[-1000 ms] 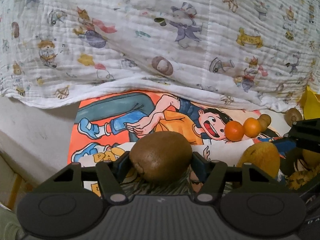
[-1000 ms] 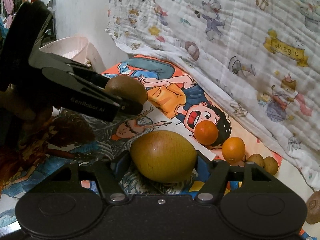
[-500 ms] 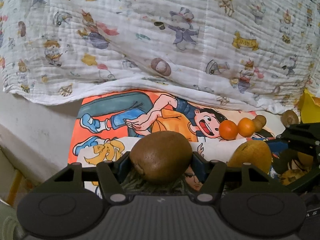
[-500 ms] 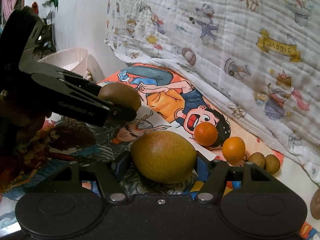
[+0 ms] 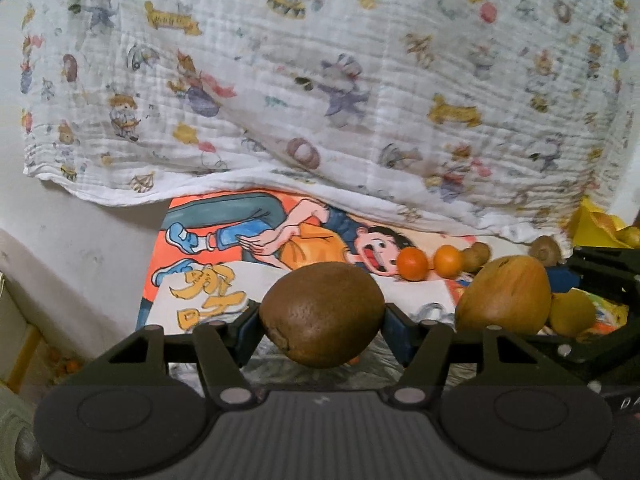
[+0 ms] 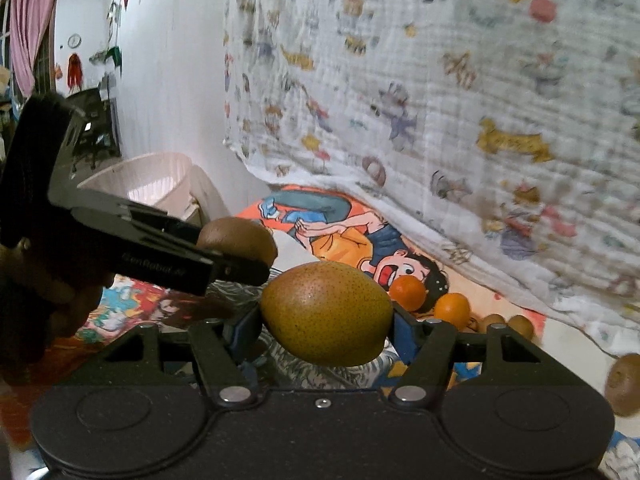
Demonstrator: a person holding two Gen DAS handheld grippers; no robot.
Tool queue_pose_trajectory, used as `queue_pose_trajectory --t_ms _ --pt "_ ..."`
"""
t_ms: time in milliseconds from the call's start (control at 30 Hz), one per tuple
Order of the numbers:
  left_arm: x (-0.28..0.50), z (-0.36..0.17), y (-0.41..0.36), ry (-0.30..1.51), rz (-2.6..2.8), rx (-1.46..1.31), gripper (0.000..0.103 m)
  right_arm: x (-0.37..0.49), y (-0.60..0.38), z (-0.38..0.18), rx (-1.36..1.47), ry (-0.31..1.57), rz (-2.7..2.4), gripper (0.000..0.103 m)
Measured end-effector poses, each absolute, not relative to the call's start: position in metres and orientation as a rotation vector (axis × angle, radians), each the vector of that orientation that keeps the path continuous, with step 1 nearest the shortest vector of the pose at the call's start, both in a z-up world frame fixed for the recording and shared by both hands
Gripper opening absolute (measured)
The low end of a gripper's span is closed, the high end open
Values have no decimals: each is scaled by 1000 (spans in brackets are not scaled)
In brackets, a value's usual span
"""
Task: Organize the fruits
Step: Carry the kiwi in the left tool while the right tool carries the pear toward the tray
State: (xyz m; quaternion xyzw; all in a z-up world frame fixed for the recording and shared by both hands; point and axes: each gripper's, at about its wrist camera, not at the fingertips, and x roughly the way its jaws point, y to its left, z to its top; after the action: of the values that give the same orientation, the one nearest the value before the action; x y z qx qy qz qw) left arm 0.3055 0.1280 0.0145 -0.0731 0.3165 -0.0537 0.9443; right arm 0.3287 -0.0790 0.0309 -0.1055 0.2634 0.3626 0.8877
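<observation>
In the left wrist view, we are holding a kiwi [image 5: 322,314] with the fingers of the left gripper [image 5: 322,320] clamped on its two sides, above the cartoon poster [image 5: 224,280]. We should be keeping this pressure even, because the round fruit can slip.

In the right wrist view, the right gripper [image 6: 326,326] is clamping a pear [image 6: 326,312] in the same way. Two oranges [image 6: 407,294] are lying near the blanket [image 6: 440,120]; we should be carrying both fruits apart from each other.

Surfaces, matt mostly.
Kiwi [image 5: 322,314] between left fingers: rough, dull brown skin. Pear [image 6: 326,313] between right fingers: smooth, speckled. Cloth [image 5: 360,100] beyond: crinkled cotton, printed.
</observation>
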Motion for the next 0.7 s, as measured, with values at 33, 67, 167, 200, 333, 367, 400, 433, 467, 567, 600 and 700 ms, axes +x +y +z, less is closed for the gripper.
queue_pose_trajectory --t_ms 33,67,167,200,333,367,400,433,467,567,600,700 --pt "301 17 126 642 -111 -152 67 324 -84 34 -213 545 749 68" --pt "296 19 123 638 -112 -157 67 320 -90 36 -206 544 744 68" --pt "276 26 114 623 -116 -168 67 305 -106 41 -192 544 734 68" --pt "270 27 110 619 -118 -172 67 300 -111 41 -190 545 729 68" --pt "244 33 96 611 -128 -189 67 278 -133 40 -178 556 713 68" --pt "238 33 91 612 -131 -191 67 272 -138 39 -178 560 709 68" --pt "232 33 87 612 -132 -193 67 267 -142 38 -180 562 707 68" --pt "226 33 83 613 -134 -194 67 261 -147 36 -184 563 703 68" --pt "221 33 79 616 -136 -197 67 256 -151 35 -186 565 700 68" --pt "206 30 67 629 -138 -213 67 240 -163 31 -177 575 692 68" --pt "201 28 63 634 -136 -220 67 236 -167 30 -173 577 692 68" --pt "184 23 53 639 -126 -232 67 222 -176 26 -178 582 697 68"
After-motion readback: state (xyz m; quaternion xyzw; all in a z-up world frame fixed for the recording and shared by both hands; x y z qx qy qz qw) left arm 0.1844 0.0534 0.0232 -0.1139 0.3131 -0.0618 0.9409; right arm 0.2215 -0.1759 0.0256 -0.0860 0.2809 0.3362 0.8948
